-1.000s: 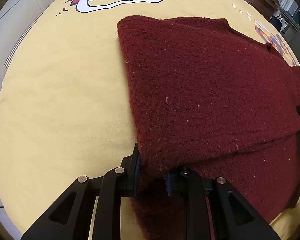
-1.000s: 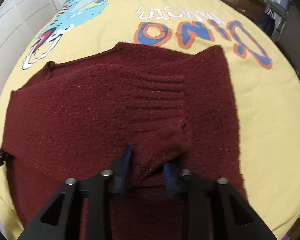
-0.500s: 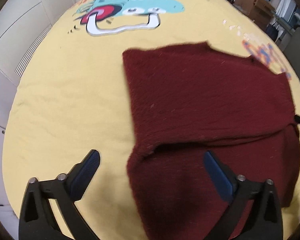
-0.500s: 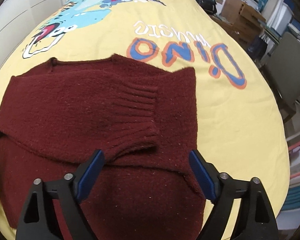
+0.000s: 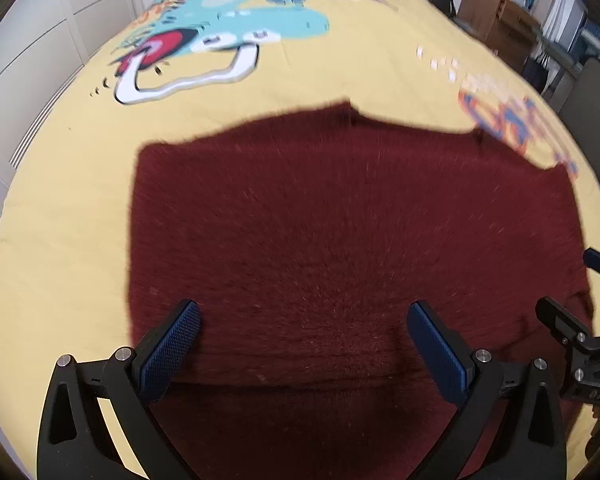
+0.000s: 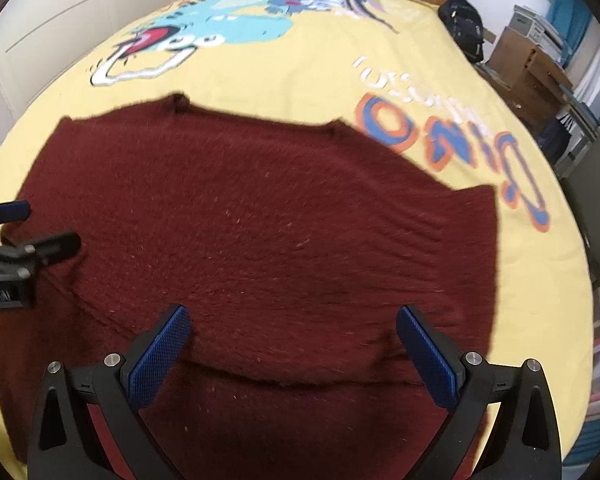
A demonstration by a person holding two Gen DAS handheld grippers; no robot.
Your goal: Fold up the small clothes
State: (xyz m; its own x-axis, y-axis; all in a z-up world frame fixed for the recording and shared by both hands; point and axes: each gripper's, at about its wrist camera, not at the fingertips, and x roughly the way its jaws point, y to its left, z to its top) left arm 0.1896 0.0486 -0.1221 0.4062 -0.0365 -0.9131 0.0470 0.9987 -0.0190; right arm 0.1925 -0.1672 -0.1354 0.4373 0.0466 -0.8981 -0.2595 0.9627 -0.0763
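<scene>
A dark red knitted sweater [image 5: 340, 240] lies flat on the yellow bed cover, folded over itself, with the fold edge running across near my fingers. It also shows in the right wrist view [image 6: 260, 240]. My left gripper [image 5: 303, 320] is open wide and empty above the sweater's near part. My right gripper [image 6: 293, 320] is open wide and empty above the same fold edge. The right gripper's fingers [image 5: 560, 320] show at the right edge of the left wrist view. The left gripper's fingers [image 6: 40, 248] show at the left edge of the right wrist view.
The yellow bed cover [image 5: 340, 68] has a blue dinosaur print [image 6: 228, 28] and orange lettering [image 6: 440, 140]. White cupboard doors [image 5: 40, 48] stand left of the bed. Cardboard boxes [image 6: 528, 64], a black bag [image 6: 462, 24] and a grey chair [image 6: 596, 184] stand to the right.
Both grippers let go of the sweater's folded edge, opened wide and pulled back and up. The folded layer now lies flat on the sweater.
</scene>
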